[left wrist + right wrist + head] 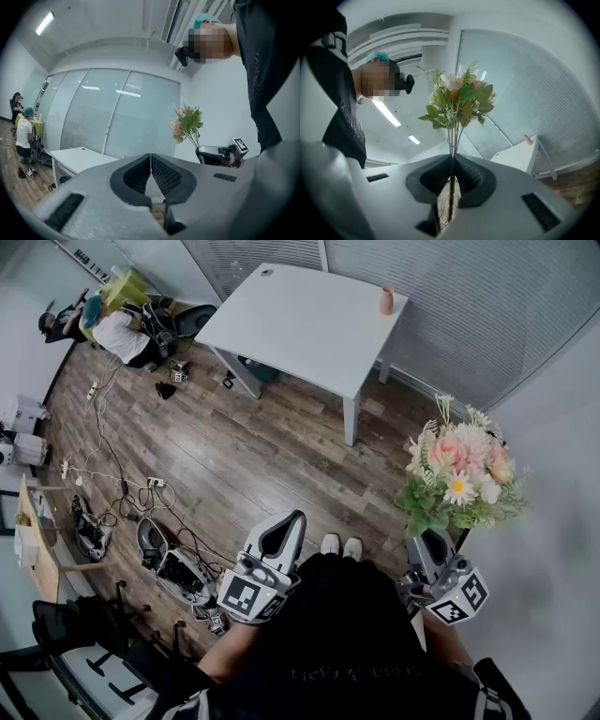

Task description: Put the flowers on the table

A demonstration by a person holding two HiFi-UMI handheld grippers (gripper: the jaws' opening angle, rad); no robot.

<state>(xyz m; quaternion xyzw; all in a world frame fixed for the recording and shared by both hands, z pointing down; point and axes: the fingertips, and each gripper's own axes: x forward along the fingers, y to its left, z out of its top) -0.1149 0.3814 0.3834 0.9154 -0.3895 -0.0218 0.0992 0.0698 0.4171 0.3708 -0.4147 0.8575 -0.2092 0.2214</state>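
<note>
A bunch of flowers (461,479), pink and white blooms with green leaves, is held upright at the right of the head view. My right gripper (427,545) is shut on its thin stems (451,154), which run up between the jaws in the right gripper view to the blooms (459,101). My left gripper (286,532) hangs low in front of the person's body, shut with nothing in it; its jaws meet (150,164) in the left gripper view. The white table (300,320) stands across the wooden floor, with a small pink vase (386,300) at its far right corner.
Cables, power strips and gear (173,568) lie on the floor at the left. A seated person (117,334) is at the far left by a dark chair. Blinds (450,296) line the wall behind the table. A white wall (553,521) rises at the right.
</note>
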